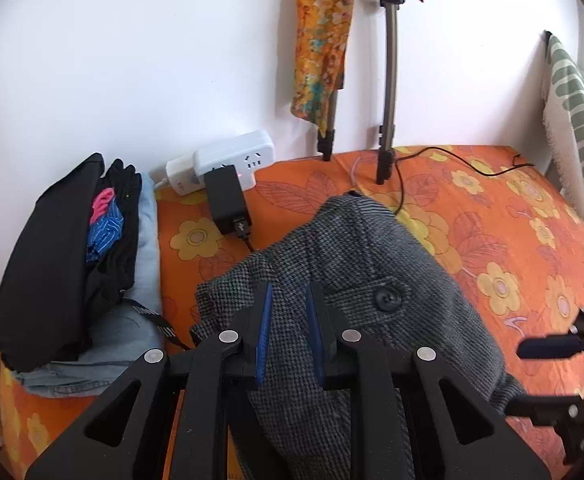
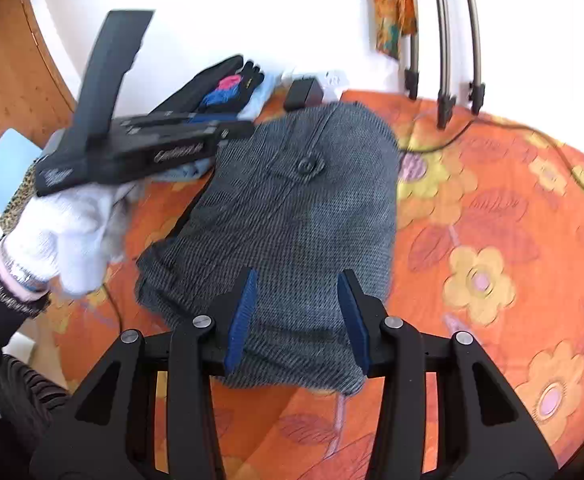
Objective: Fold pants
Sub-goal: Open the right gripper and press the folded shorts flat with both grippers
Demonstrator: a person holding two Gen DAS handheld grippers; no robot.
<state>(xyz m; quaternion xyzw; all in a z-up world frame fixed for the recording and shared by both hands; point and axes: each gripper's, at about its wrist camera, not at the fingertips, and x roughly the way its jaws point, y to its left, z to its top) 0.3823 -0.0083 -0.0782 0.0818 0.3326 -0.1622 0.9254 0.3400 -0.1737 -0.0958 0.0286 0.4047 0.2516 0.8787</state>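
The grey tweed pants lie bunched on the orange floral bed. The left hand-held gripper hangs over them, partly open, holding nothing. The right hand-held gripper gapes wide, empty.

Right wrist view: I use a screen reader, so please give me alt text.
Grey pants lie folded on an orange flowered bedsheet, with the right gripper open above their near edge. At left, a white-gloved hand holds the left gripper.

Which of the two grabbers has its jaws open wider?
The right gripper: its blue-padded jaws stand wide apart over the grey tweed pants. The left gripper has its jaws much closer together.
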